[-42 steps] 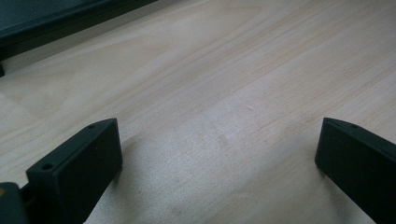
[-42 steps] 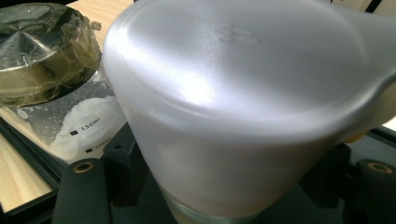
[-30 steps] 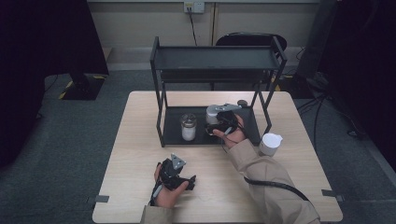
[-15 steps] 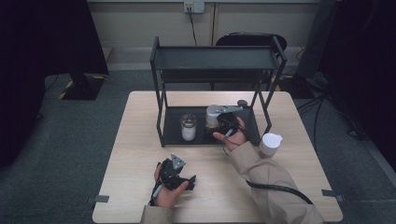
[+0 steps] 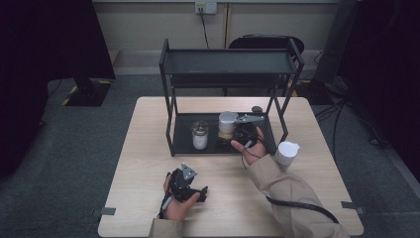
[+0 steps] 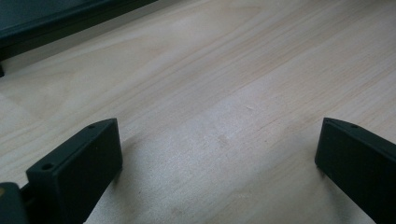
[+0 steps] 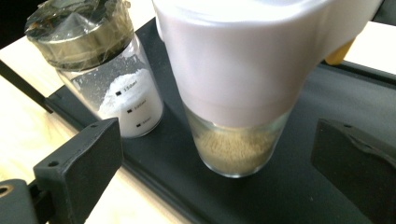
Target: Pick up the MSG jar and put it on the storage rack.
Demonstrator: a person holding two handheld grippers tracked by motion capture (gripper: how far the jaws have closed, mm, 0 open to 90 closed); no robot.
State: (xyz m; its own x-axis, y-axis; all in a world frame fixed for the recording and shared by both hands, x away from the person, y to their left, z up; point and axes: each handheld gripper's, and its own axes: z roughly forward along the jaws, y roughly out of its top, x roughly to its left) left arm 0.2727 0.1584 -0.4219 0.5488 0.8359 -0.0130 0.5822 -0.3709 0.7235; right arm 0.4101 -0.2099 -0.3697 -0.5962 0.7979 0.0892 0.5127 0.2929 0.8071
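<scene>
Although the small dark marks printed down the side of the salt jar (image 7: 114, 88) look like measuring marks, they are too blurred in the right gripper view to read, and no brand or other writing can be made out on anything. That jar holds white powder, has a dark lid wrapped in clear film, and stands beyond the right gripper's left jaw on the black tray (image 7: 299, 186) of the rack (image 5: 230, 62).

Straight ahead of the right gripper (image 7: 219, 158) stands the shaker (image 7: 238, 93), a clear glass with tan granules at the bottom and a big white cap. Its jaws have just been opening; they now stand wide on either side of the shaker without pressing on it, so the gripper is open and holds nothing. A yellow bit peeks out behind the cap at the right.

From the high view the same shaker (image 5: 227, 124) reads as a grey-white top just beyond the right gripper (image 5: 236, 136), with the salt jar (image 5: 200, 135) off to that gripper's left on the tray. That view also shows a white cup (image 5: 287, 152) on the counter (image 5: 148, 158) to the right of the hand, outside the rack.

Nearer the person, the left gripper (image 5: 198, 191) lies low over the counter. Its own view shows its jaws wide apart over bare pale wood (image 6: 219, 116), open and empty.
</scene>
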